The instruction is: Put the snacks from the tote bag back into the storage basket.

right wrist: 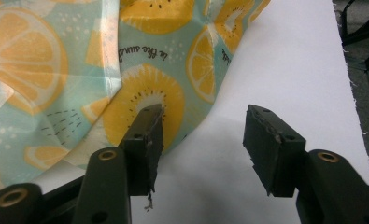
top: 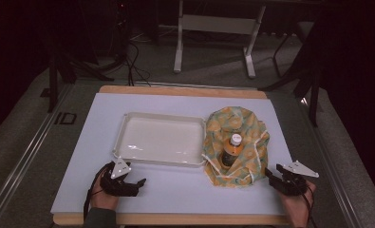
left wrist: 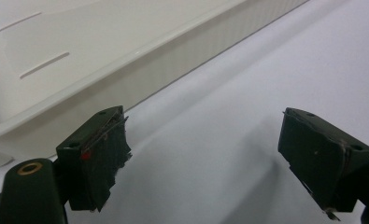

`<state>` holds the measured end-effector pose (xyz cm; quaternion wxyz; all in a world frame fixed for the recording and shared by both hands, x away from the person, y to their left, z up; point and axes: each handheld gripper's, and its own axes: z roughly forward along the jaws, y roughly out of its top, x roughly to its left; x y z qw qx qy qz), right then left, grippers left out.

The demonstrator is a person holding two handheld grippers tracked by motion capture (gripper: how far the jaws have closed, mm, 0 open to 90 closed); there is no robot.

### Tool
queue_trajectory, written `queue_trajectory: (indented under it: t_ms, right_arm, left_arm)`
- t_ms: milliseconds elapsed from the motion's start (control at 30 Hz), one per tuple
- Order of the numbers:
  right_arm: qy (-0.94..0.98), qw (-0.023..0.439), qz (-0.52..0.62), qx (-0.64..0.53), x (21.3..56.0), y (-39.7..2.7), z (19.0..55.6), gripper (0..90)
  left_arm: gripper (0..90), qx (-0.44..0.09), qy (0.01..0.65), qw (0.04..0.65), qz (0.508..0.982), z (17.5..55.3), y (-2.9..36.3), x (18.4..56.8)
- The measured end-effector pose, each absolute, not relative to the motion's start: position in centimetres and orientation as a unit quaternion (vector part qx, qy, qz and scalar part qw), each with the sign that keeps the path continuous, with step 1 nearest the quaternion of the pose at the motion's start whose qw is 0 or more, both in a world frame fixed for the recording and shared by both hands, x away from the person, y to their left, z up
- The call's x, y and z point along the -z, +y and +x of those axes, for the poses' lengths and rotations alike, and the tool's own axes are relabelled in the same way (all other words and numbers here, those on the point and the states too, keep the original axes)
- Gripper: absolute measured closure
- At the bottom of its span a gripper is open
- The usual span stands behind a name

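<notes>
From the high view, a white tray (top: 159, 140) lies in the middle of the bench (top: 80, 156), which is covered by a pale sheet over a wooden board. Just right of the tray sits a citrus-print cloth bag (top: 236, 145), its mouth open around an upright bottle (top: 232, 148) with a white cap and orange contents. The left hand-held gripper (top: 138, 182) rests near the tray's front left corner; the right hand-held gripper (top: 269, 174) sits at the bag's front right edge. Beyond the tray, grey floor, cables and the legs of a white frame (top: 213, 33) fade into a dark room.

In the left gripper view, the jaws stand wide apart over bare sheet, the tray (left wrist: 140, 60) wall close ahead.

In the right gripper view, the jaws are apart with nothing between them; one pad (right wrist: 149, 140) lies just against the bag (right wrist: 79, 70) fabric.
</notes>
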<state>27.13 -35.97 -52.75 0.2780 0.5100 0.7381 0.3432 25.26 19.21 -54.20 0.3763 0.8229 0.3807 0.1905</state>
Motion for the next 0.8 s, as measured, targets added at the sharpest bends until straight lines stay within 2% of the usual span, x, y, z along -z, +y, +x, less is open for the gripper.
queue_trajectory:
  t_ms: [233,800]
  right_arm:
    - [0.737,0.274,0.513,-0.344,52.7,-36.5,27.2,49.5]
    - [0.748,0.256,0.505,-0.346,51.7,-36.1,27.2,56.1]
  left_arm:
    - [15.7,-0.178,0.365,0.412,0.816,25.0,19.9,54.0]
    - [15.8,-0.183,0.36,0.414,0.816,24.9,19.9,54.0]
